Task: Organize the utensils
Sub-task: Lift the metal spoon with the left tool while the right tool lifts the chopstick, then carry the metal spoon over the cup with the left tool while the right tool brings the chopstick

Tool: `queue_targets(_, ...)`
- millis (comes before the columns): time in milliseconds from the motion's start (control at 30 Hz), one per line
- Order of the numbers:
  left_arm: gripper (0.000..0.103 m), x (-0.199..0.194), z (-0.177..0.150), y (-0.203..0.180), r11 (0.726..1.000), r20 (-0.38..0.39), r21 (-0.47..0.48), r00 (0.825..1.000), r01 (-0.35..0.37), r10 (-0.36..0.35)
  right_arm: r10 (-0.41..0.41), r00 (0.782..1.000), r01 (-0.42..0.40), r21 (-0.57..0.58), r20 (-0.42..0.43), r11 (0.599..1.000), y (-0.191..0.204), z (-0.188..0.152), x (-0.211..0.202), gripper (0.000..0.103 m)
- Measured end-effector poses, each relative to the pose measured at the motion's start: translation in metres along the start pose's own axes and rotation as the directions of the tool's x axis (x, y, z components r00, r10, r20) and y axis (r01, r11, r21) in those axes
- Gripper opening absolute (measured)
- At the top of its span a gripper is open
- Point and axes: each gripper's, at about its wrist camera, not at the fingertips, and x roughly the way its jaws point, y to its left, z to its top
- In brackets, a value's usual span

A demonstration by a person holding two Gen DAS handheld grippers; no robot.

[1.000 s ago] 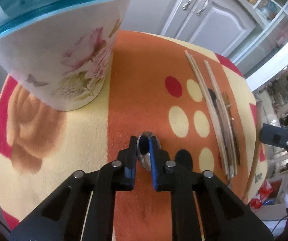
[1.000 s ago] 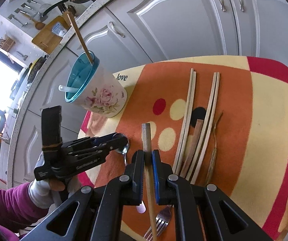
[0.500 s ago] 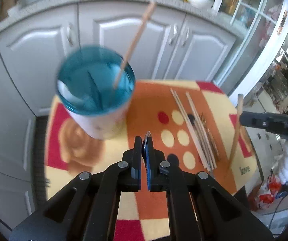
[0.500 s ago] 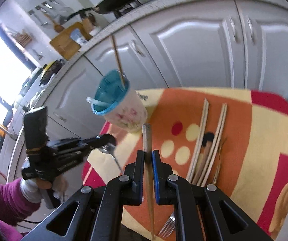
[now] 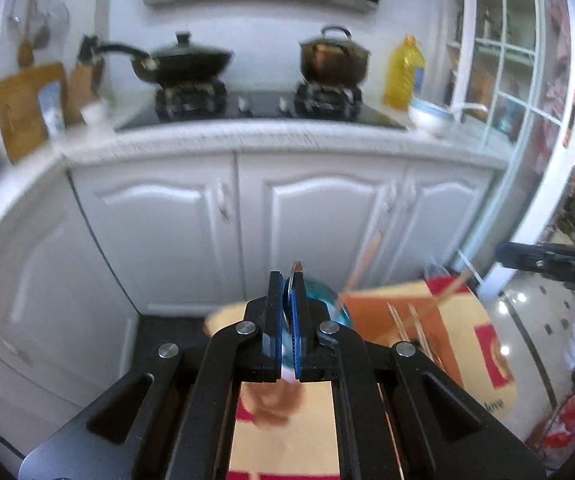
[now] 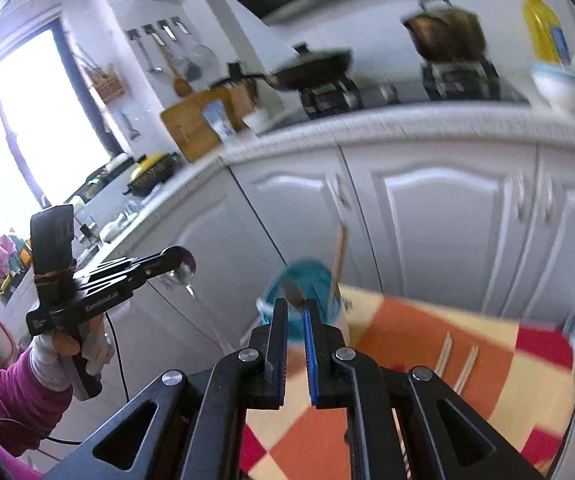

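Inside blue-rimmed cup [image 6: 307,280], one wooden chopstick [image 6: 340,256].

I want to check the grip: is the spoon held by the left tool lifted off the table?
Yes, the spoon hangs in the left tool in the air, beside the table.

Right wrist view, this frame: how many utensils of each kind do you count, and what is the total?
Spoon, in the left gripper: 1
Wooden-handled utensil, in the right gripper: 1
Wooden stick standing in the cup: 1
Pale chopstick strips on the cloth: 2, blurred
Total: 5
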Motion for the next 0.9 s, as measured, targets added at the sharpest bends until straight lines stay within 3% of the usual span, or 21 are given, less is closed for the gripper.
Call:
queue_targets(200, 0.002, 0.018, 0.022, 0.019, 0.998, 0.018, -0.002, 0.998, -0.066, 0.066, -0.015, 0.999, 0.018, -0.078, 0.038, 0.997, 0.023, 0.045, -0.002, 0.007)
queue_targets(367, 0.002, 0.047, 0.011, 0.021, 0.997, -0.028, -0.033, 0.997, -0.067, 0.066, -0.027, 1.000, 0.028, -0.090, 0.015, 0.996, 0.026, 0.046, 0.016, 0.007)
queue_targets(600, 0.002, 0.058, 0.000, 0.018, 0.997, -0.042, -0.039, 0.997, -0.062, 0.061, -0.045, 0.981, 0.060, 0.078, -0.187, 0.995, -0.030, -0.024, 0.071, 0.010)
queue_targets(667, 0.002, 0.059, 0.001, 0.019, 0.997, -0.040, -0.047, 0.997, -0.061, 0.059, -0.051, 0.968, 0.081, 0.114, -0.245, 0.990, -0.042, -0.048, 0.085, 0.041)
queue_targets(733, 0.002, 0.060, 0.003, 0.019, 0.997, -0.040, -0.048, 0.998, -0.060, 0.058, -0.021, 0.951, 0.075, 0.164, -0.308, 0.984, -0.053, -0.078, 0.103, 0.042)
queue_targets(800, 0.002, 0.062, 0.003, 0.018, 0.997, -0.039, -0.038, 0.997, -0.065, 0.064, -0.017, 0.918, 0.090, 0.165, -0.397, 0.982, -0.055, -0.107, 0.126, 0.042)
queue_targets(900, 0.002, 0.063, 0.003, 0.017, 0.997, -0.039, -0.025, 0.997, -0.071, 0.070, -0.003, 0.890, 0.103, 0.193, -0.456, 0.976, -0.056, -0.134, 0.157, 0.038)
